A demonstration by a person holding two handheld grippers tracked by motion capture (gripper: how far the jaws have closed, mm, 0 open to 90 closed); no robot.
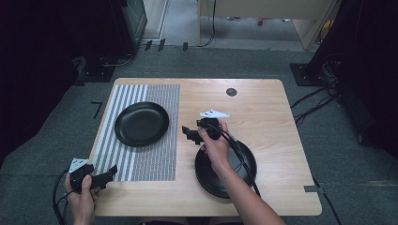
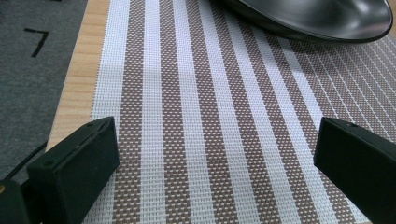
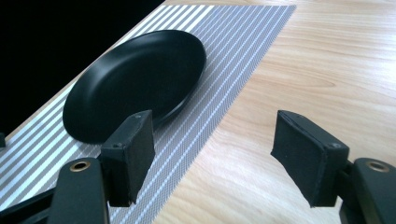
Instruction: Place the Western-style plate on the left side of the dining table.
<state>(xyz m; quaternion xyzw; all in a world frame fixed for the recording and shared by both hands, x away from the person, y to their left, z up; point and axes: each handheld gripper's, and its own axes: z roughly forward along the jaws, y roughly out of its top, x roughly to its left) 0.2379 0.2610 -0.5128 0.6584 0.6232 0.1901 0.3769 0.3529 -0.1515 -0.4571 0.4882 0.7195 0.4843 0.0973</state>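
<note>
Two black plates sit on the wooden table (image 1: 263, 108) in the high view: one plate (image 1: 141, 123) on the striped mat (image 1: 155, 159) at the table's left half, a second plate (image 1: 244, 176) on bare wood near the front edge, partly under the person's right forearm. The right hand (image 1: 216, 147) holds the right gripper (image 1: 190, 134) just beyond that second plate, its jaws pointing left toward the mat's right edge. The left hand (image 1: 80, 192) holds the left gripper (image 1: 111, 171) at the table's front left corner, jaws aimed at the mat.

In the left gripper view, the jaws stand wide apart with nothing between them, low over the mat (image 2: 205, 116). The plate's rim (image 2: 317, 21) lies at the top, well ahead of the jaws. Grey floor shows past the table edge at left.

In the right gripper view, the jaws are also spread wide and empty, above the line where mat (image 3: 219, 84) meets bare wood (image 3: 336, 70). The plate (image 3: 140, 79) rests on the mat ahead, partly behind one jaw.
</note>
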